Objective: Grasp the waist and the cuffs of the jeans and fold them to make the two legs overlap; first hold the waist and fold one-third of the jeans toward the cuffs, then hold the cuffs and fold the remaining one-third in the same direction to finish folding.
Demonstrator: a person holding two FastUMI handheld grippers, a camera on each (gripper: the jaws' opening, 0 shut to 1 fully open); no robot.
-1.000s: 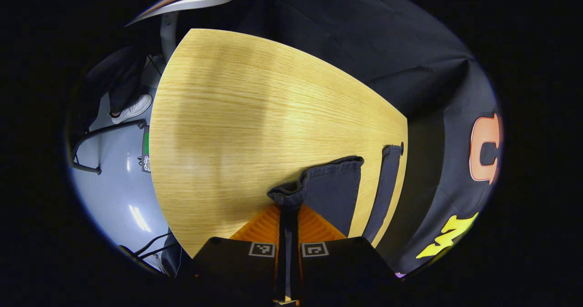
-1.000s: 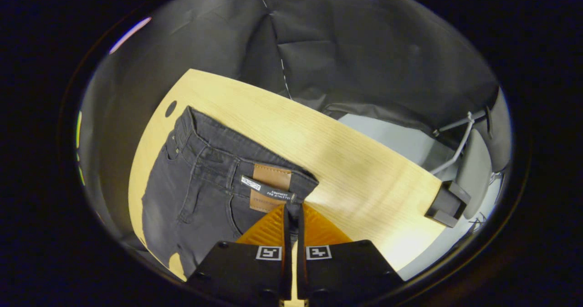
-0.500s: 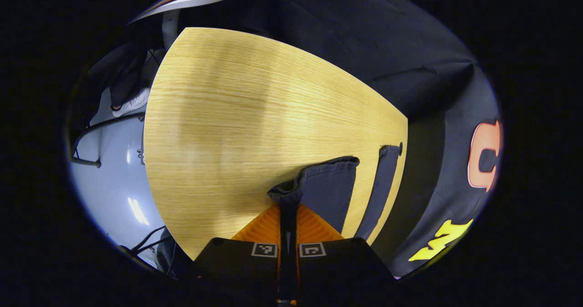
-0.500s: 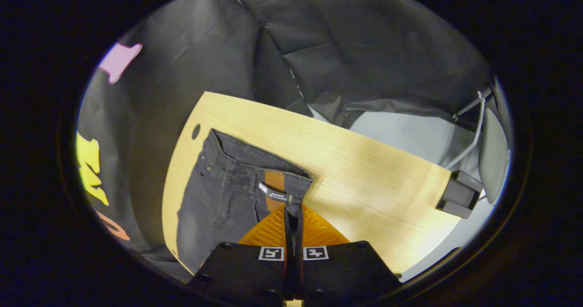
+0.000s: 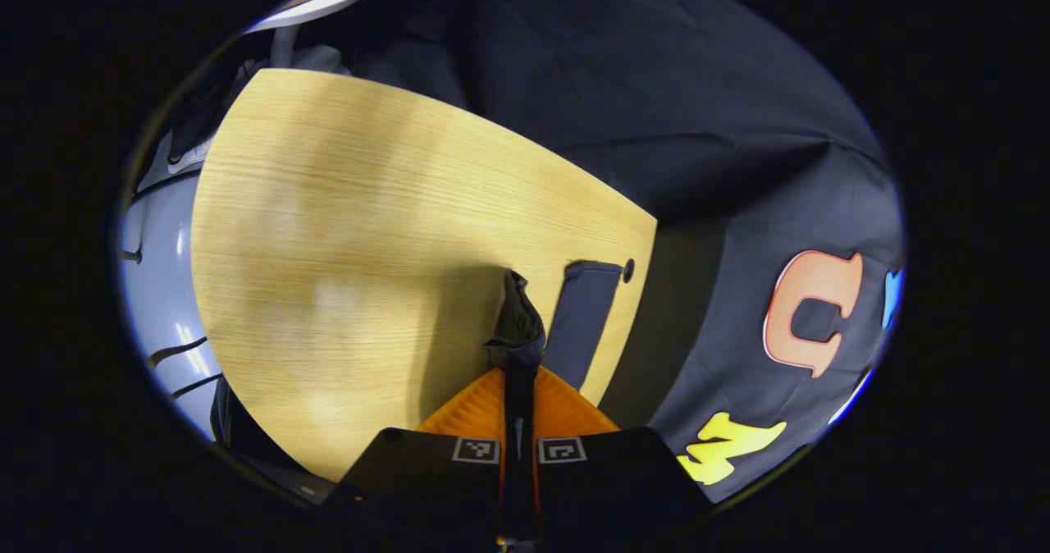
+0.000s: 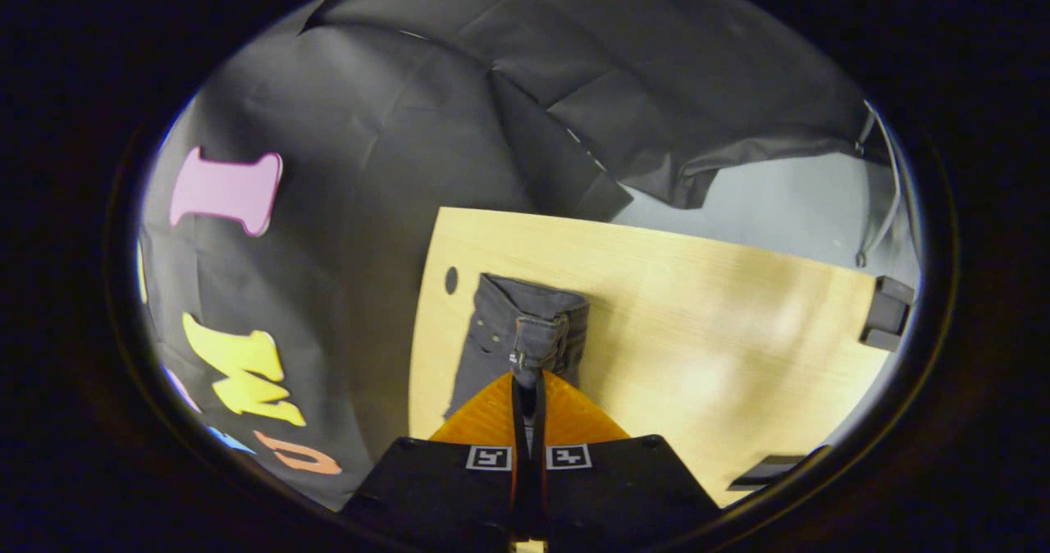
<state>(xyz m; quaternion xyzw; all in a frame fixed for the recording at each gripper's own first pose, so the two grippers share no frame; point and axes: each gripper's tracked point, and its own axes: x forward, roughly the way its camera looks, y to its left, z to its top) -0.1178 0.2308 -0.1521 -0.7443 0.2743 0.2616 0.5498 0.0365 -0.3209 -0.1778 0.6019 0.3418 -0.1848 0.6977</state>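
Dark grey jeans lie along the far side of the wooden table [image 5: 344,241]. In the left gripper view my left gripper [image 5: 518,370] is shut on one leg's cuff [image 5: 517,323], which stands raised in a narrow bunch above the table. The other leg's cuff [image 5: 582,315] lies flat just to its right, near the table's edge. In the right gripper view my right gripper [image 6: 529,381] is shut on the waistband [image 6: 537,335], lifted and folded over the rest of the waist [image 6: 500,323], which rests on the table [image 6: 697,307].
A small round hole [image 6: 450,280] sits in the tabletop beside the jeans, close to the edge by the black cloth wall [image 6: 369,208]. A black box [image 6: 886,315] is clamped at the table's far right edge. Grey floor [image 5: 156,258] lies beyond the table.
Both grippers have risen and carried their held edges toward the jeans' other side. The held cuff and waist now look narrow and bunched instead of spread flat.
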